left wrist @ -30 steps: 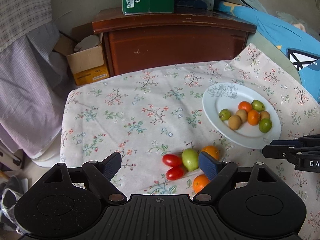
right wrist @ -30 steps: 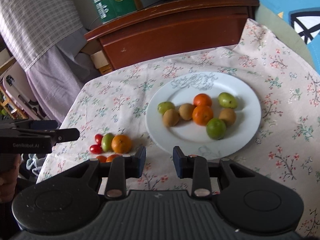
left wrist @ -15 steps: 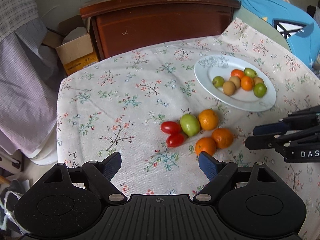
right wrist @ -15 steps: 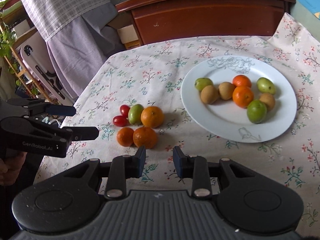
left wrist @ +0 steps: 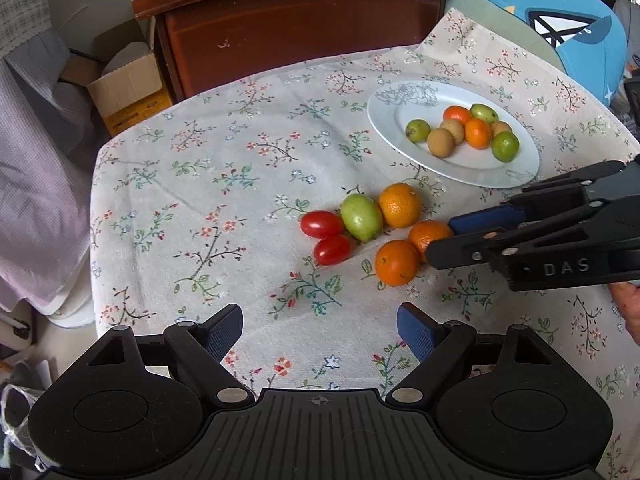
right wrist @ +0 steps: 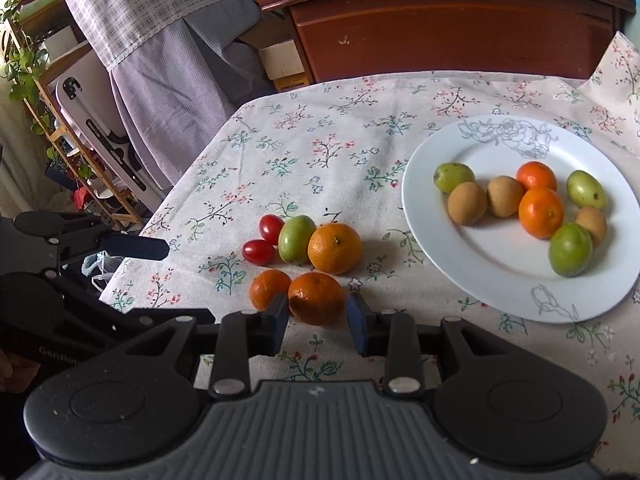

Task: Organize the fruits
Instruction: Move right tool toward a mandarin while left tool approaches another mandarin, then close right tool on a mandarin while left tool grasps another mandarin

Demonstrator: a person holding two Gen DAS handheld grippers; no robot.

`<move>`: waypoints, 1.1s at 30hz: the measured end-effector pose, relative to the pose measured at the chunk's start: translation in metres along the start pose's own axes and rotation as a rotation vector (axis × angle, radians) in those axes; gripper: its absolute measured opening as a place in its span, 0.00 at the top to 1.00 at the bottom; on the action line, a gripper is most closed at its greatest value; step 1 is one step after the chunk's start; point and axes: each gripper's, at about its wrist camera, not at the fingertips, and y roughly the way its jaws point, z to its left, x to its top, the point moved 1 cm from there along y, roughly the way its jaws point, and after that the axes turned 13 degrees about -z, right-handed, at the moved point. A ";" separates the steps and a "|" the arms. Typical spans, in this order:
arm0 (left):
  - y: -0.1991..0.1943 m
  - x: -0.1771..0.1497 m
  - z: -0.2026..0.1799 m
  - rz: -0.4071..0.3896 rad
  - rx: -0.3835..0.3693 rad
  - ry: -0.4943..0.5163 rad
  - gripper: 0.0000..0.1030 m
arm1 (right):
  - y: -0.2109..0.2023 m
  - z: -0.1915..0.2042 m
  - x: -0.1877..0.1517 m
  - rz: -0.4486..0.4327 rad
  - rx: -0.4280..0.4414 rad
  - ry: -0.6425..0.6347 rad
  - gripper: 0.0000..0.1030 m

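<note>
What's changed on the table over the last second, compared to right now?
The right gripper swung from the plate to the loose fruit; its jaws, opening, now flank an orange, not gripped. The left gripper dropped nearer, open and empty. No fruit moved.

A dark red-brown wooden cabinet [left wrist: 296,28] is seen at 12 o'clock beyond the floral tablecloth [left wrist: 208,184], with an open cardboard box [left wrist: 128,92] on the floor at its left. Checked and lilac cloth [right wrist: 160,40] hangs at 11 o'clock. A wooden shelf with trailing plants [right wrist: 28,60] is lit by daylight at 10 o'clock.
</note>
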 end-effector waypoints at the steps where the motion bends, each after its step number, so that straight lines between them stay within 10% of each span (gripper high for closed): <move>1: 0.001 0.000 -0.001 0.000 -0.001 0.003 0.16 | 0.002 0.000 -0.001 0.003 0.002 0.002 0.66; 14: 0.008 0.007 -0.018 -0.063 -0.081 -0.011 0.21 | -0.006 -0.005 0.000 0.016 -0.016 0.006 0.69; 33: 0.037 0.013 -0.036 -0.028 -0.108 -0.036 0.62 | -0.025 -0.022 0.006 -0.017 -0.064 0.046 0.69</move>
